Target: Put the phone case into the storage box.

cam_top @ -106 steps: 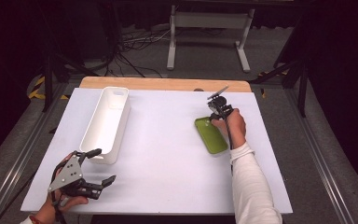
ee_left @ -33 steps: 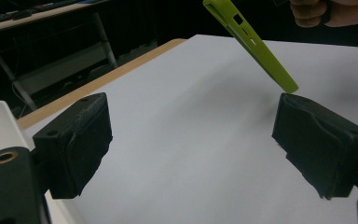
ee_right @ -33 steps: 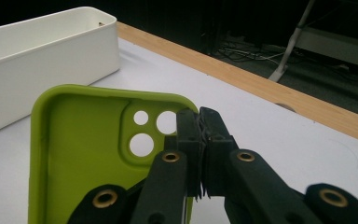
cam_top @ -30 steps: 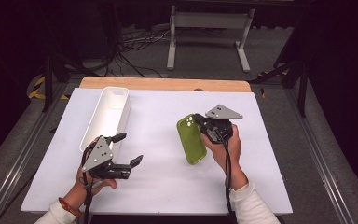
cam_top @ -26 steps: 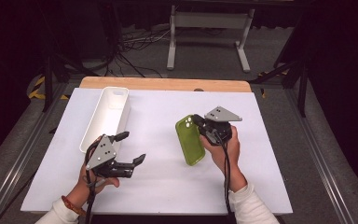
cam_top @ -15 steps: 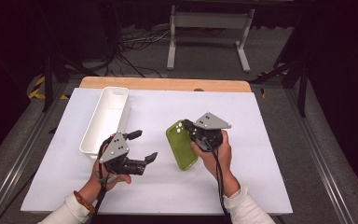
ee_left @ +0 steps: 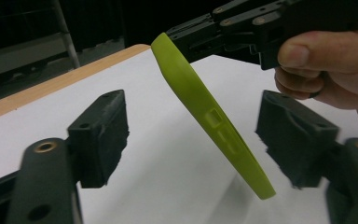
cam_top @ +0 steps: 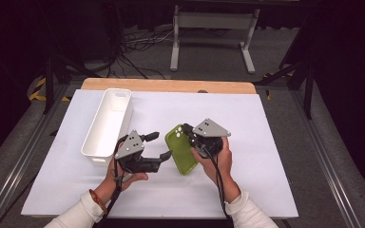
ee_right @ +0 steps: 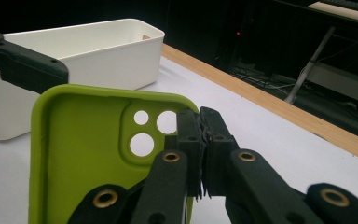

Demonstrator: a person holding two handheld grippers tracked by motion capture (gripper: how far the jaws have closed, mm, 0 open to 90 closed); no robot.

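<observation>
A lime-green phone case [cam_top: 180,151] is held above the white table [cam_top: 266,142], tilted, by its camera-hole corner. My right gripper [cam_top: 186,128] is shut on that corner; in the right gripper view its jaws [ee_right: 201,127] pinch the case wall [ee_right: 84,154] beside the three holes. My left gripper [cam_top: 161,145] is just left of the case. In the left gripper view the case's long edge [ee_left: 205,112] hangs between its two pads [ee_left: 103,135], touching neither. Those jaws have just been closing and still stand apart.
A long white bin [cam_top: 96,154] lies along the table's left side, close behind my left hand, also seen in the right gripper view [ee_right: 98,51]. A wooden strip [cam_top: 171,85] runs along the far edge. The floor beyond holds cables and a metal stand.
My right gripper has carried the case leftward toward the table's middle. My left gripper has come right from near the bin until its jaws straddle the case, and those jaws have narrowed.
</observation>
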